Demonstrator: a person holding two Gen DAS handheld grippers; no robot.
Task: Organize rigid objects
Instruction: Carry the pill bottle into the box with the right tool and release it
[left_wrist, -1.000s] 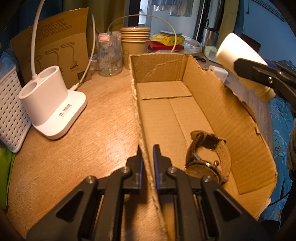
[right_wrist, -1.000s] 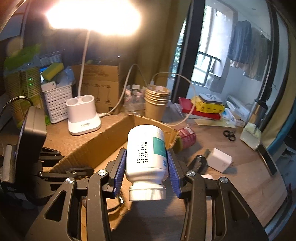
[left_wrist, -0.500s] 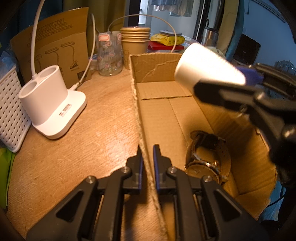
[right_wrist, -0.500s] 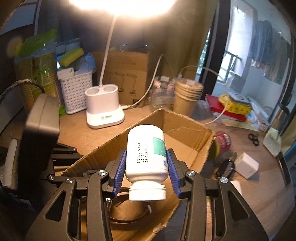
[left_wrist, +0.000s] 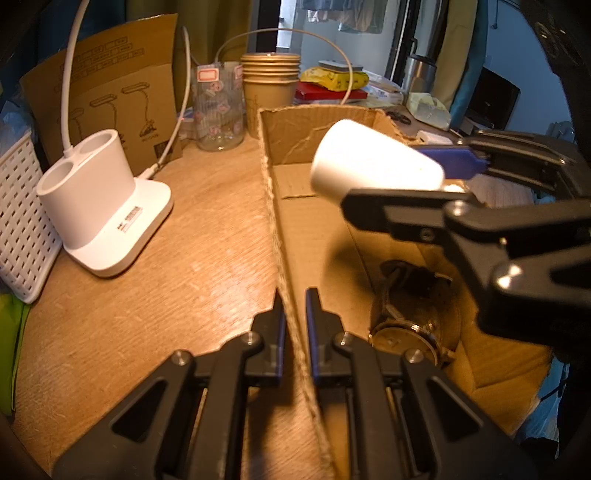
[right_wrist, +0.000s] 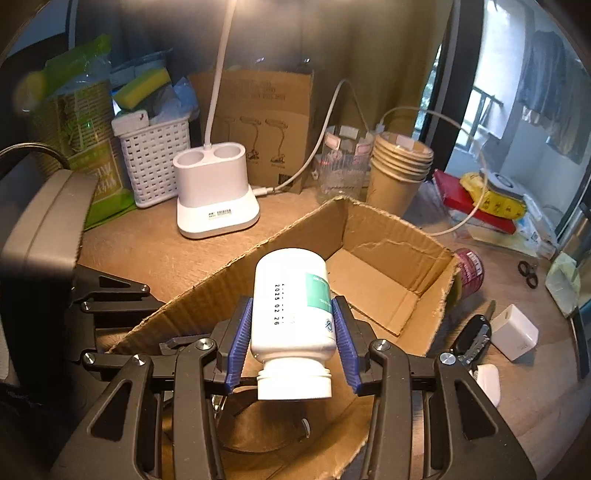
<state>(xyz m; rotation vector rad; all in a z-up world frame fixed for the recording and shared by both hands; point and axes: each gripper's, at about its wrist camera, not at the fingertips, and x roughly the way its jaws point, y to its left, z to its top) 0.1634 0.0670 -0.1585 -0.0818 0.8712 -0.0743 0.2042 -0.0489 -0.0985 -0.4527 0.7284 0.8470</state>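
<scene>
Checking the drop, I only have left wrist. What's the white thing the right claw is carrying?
Observer: A white pill bottle, cap toward the camera, green label on one side.
Operator: Gripped properly?
Observer: Yes, the right claw is shut on its body, blue pads on both sides.
Operator: Anything beyond the box's right wall?
Observer: A white charger cube and a black key fob on the table, outside the cardboard box.

Two close downward wrist views, shared cardboard box (left_wrist: 369, 122) (right_wrist: 388, 229)
</scene>
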